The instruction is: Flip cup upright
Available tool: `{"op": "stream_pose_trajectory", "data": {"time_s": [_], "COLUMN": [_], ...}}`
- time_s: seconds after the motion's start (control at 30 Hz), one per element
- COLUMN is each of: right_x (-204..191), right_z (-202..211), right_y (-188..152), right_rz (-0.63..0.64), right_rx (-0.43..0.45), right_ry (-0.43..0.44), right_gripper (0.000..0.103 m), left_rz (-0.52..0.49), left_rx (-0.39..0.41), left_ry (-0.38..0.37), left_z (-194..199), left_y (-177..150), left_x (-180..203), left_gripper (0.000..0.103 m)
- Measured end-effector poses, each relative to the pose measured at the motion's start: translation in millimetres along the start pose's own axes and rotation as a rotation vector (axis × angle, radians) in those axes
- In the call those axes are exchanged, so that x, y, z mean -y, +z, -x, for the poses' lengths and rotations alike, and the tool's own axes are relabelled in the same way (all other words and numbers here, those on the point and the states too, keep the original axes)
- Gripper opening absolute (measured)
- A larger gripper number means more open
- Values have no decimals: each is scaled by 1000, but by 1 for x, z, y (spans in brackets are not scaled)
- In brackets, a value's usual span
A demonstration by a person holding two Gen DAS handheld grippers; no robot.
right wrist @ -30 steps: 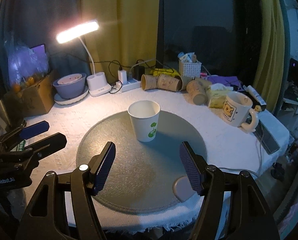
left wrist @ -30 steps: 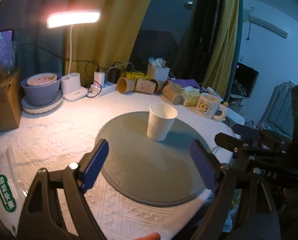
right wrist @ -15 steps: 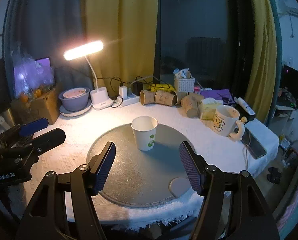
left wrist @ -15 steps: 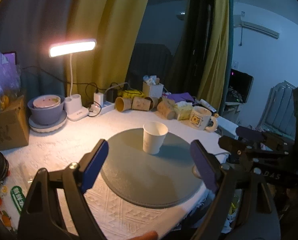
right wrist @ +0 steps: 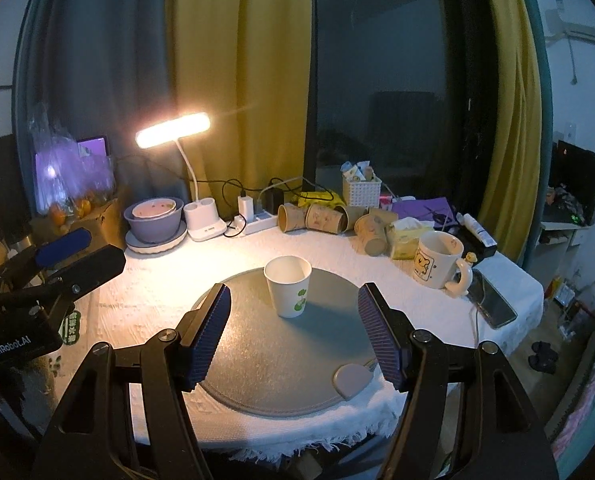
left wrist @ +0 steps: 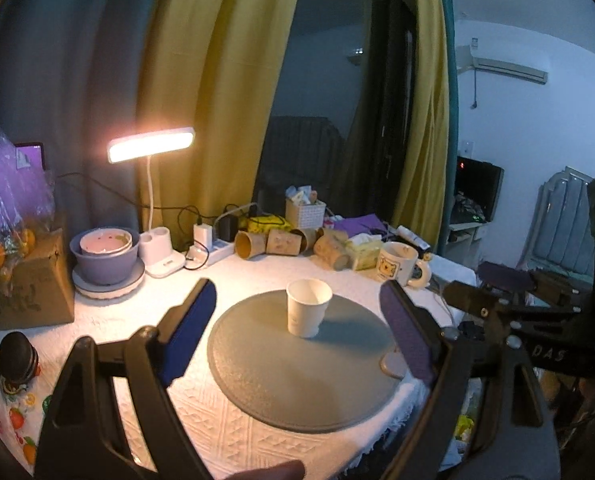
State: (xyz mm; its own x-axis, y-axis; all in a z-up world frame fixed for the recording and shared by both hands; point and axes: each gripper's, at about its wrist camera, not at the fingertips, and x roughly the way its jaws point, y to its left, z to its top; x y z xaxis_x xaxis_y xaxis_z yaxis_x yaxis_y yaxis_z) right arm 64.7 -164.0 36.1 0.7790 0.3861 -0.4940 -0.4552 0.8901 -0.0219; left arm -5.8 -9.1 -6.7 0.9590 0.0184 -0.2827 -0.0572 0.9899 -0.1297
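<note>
The paper cup [right wrist: 288, 291] already stands mouth-up on the round grey mat [right wrist: 257, 360], so the task looks done; the remaining risk is undoing it. The cup looks light and empty, and a careless sweep of either tool across the mat could tip it back over or slide it toward the mat's far edge.

Taking the cup as landmark, left to right: the left tongs [left wrist: 297, 344] are spread wide with nothing between them, on the near side of the cup and well apart from it. The right tongs [right wrist: 293, 336] are likewise spread and empty, also nearer than the cup, which shows centred in their gap without touching. The worktop [right wrist: 157, 292] carries the mat.
</note>
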Motion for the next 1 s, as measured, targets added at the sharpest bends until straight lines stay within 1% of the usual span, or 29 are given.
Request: {"op": "stream_pose_trajectory", "data": {"time_s": [1.0], "right_x": [3], "right_z": [0], "right_y": [0], "right_rz": [-2], "right_rx": [1], "right_ry": [0], "right_gripper": [69], "left_rz": [-8], "left_rx": [-4], "left_ry": [-2], "left_z": [1], "left_y": [1], "left_x": [2], "left_gripper": [85]}}
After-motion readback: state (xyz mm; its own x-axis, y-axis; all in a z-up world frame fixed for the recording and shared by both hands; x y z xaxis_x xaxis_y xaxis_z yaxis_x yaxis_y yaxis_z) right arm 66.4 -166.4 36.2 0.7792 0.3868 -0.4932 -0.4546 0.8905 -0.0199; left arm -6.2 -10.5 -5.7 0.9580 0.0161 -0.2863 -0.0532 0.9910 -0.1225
